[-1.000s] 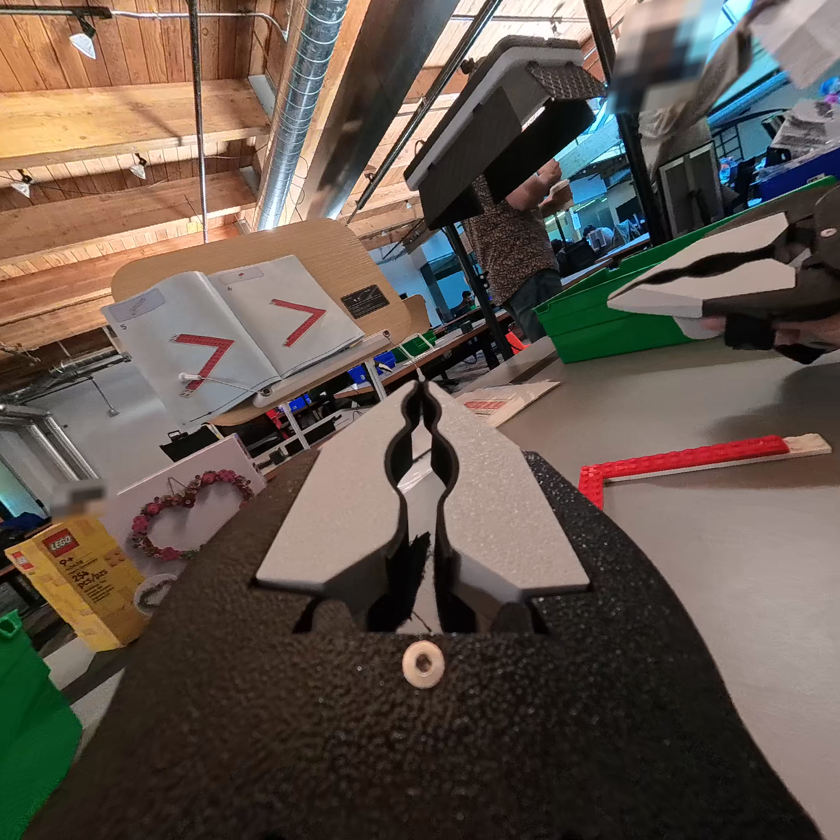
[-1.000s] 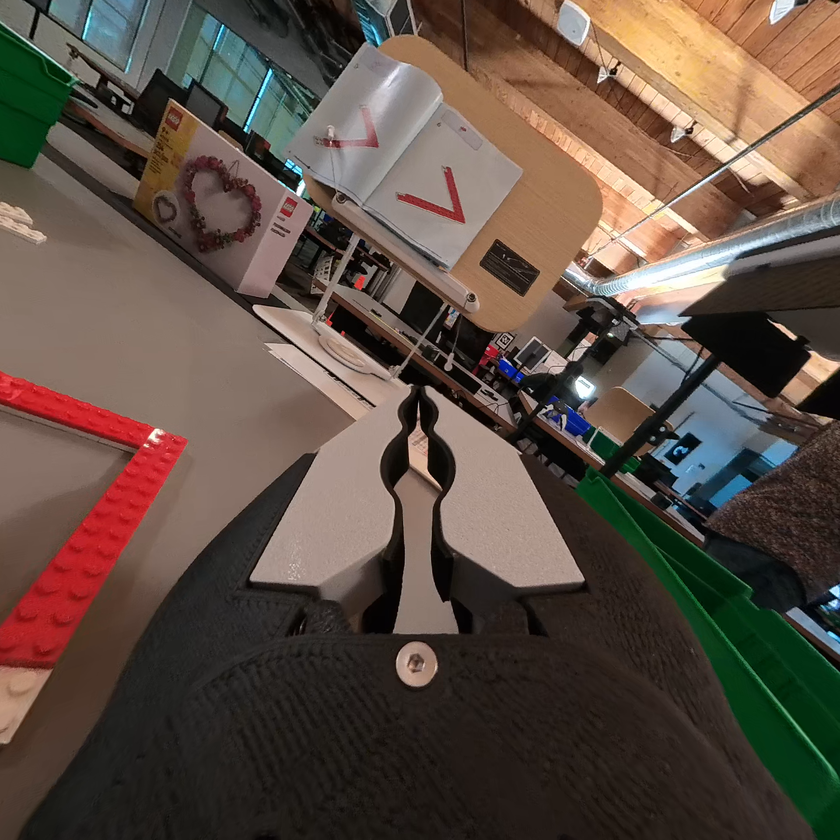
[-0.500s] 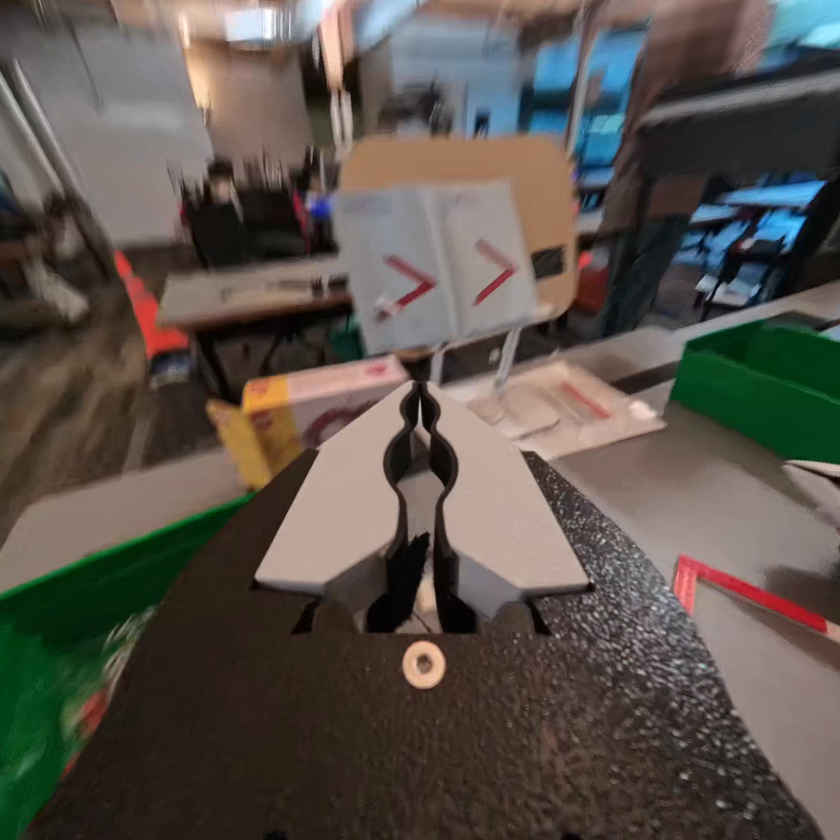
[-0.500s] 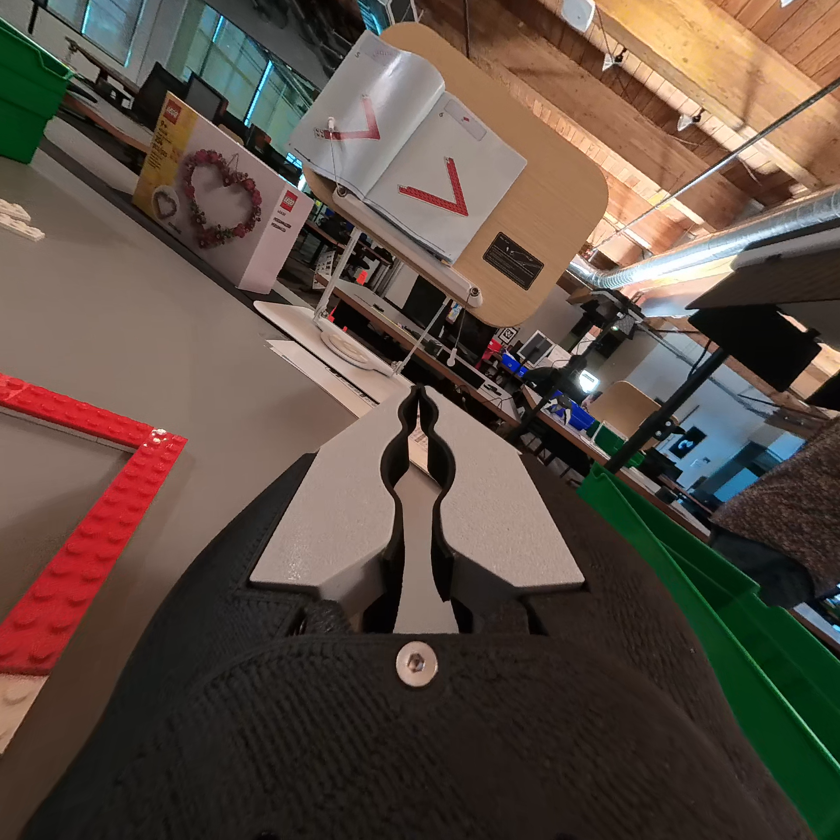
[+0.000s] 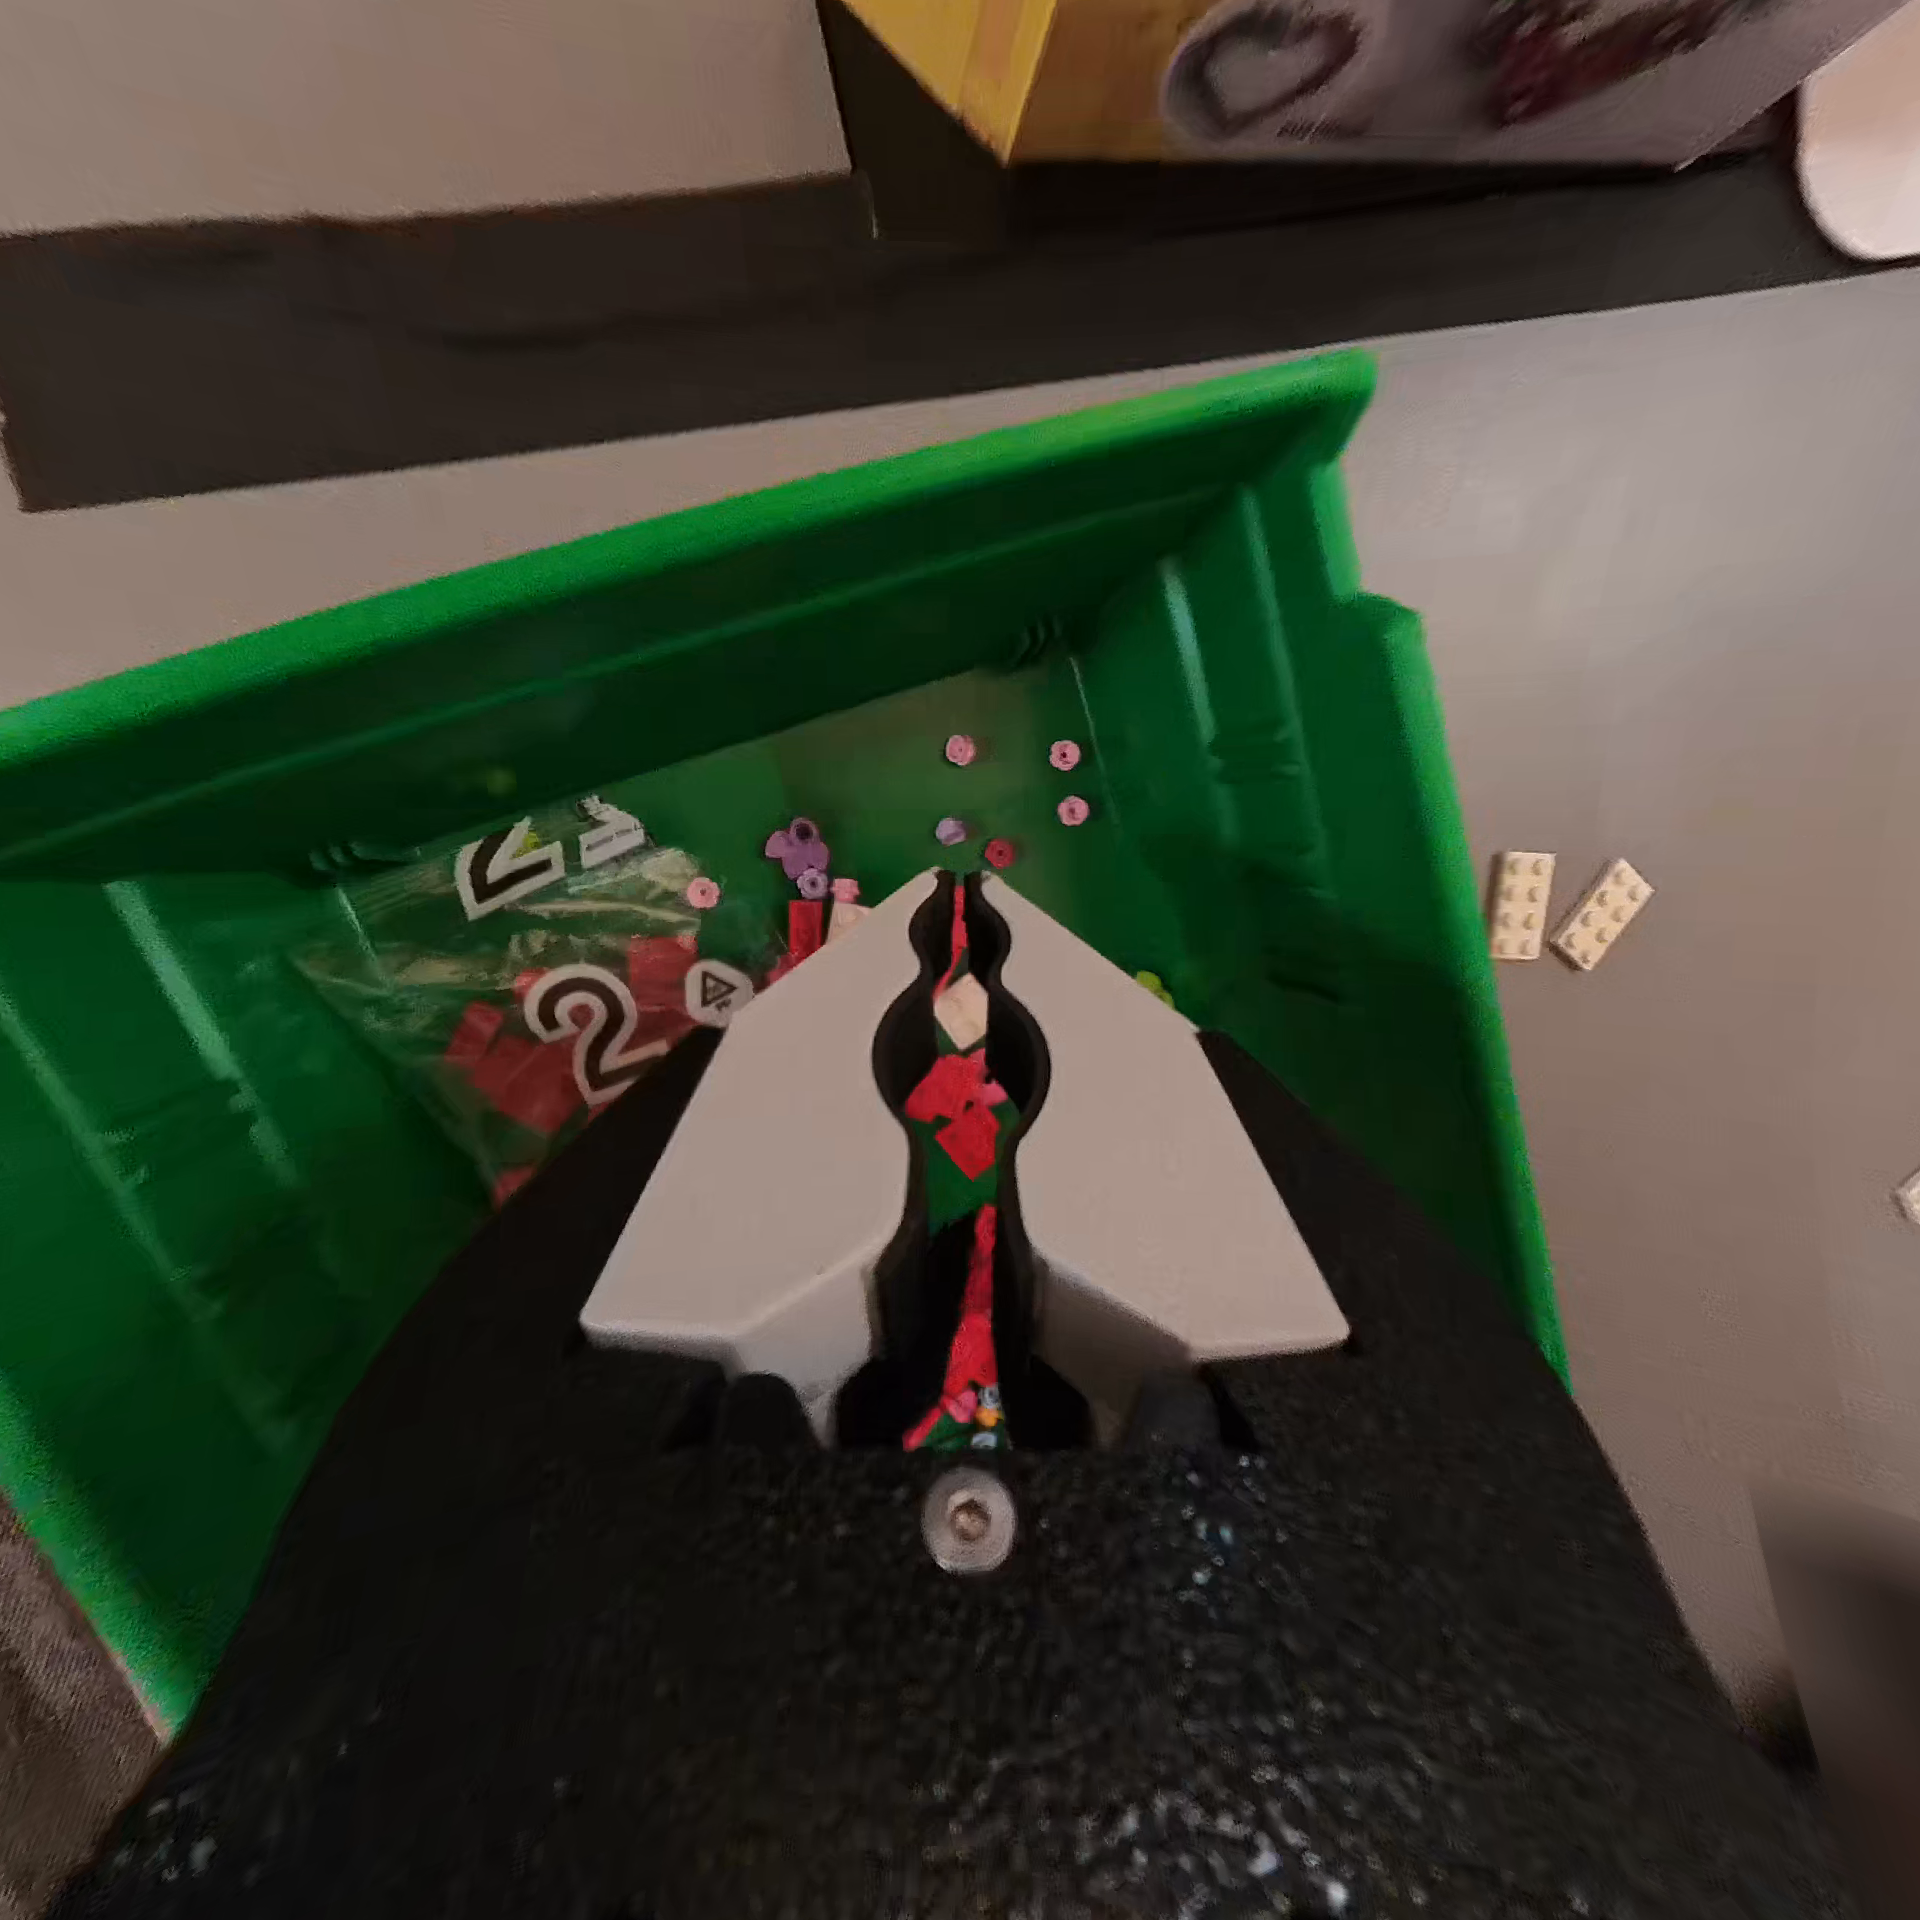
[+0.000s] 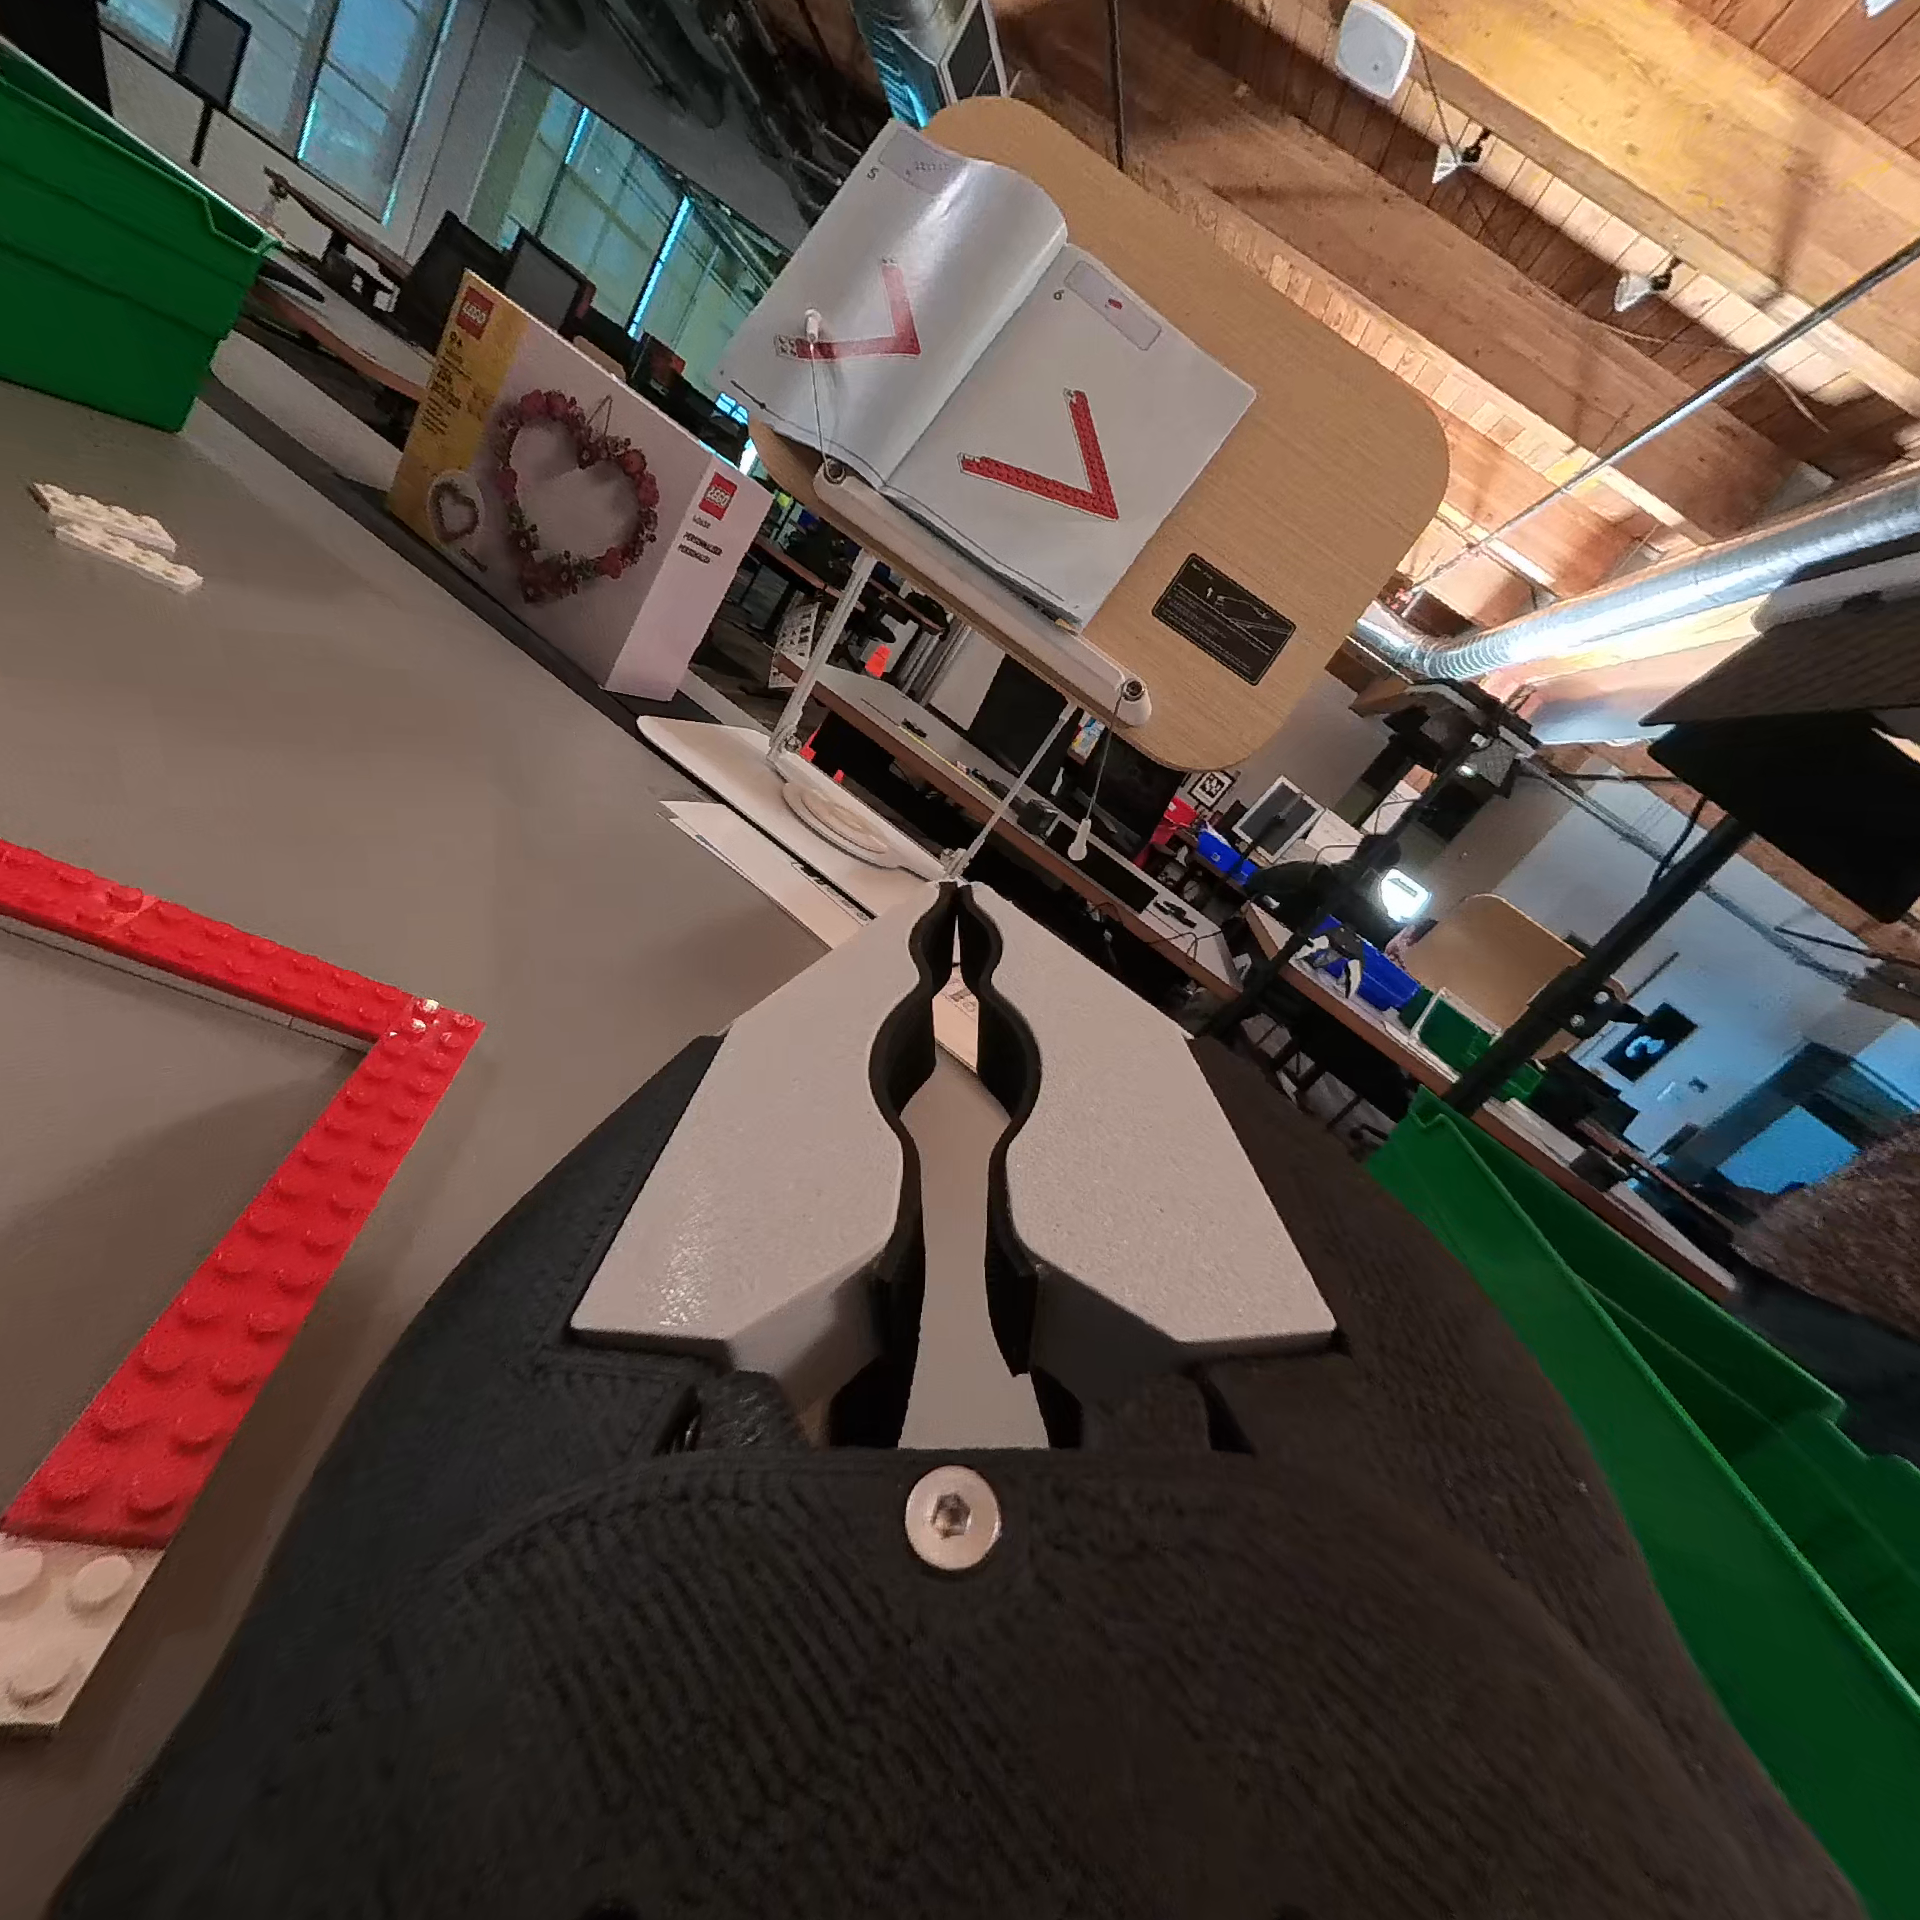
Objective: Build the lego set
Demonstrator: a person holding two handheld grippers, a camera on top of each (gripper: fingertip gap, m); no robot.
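My left gripper (image 5: 958, 881) is shut and empty, pointing down into a green bin (image 5: 644, 613). The bin holds a clear numbered bag of red pieces (image 5: 540, 997) and several small loose pink and purple flower pieces (image 5: 1064, 755). Two tan plates (image 5: 1564, 910) lie on the grey table right of the bin. My right gripper (image 6: 958, 889) is shut and empty, low over the table. A red V-shaped plate assembly (image 6: 249, 1247) with a tan plate (image 6: 52, 1631) at its near end lies to its left.
The open instruction booklet (image 6: 987, 384) rests on a wooden stand at the table's far edge, next to the set's box (image 6: 561, 488). A second green bin (image 6: 1662, 1382) stands to the right of the right gripper. White plates (image 6: 114, 530) lie far left.
My left gripper swung left and tipped down from facing the booklet to hanging over the green bin. The right gripper shifted only slightly.
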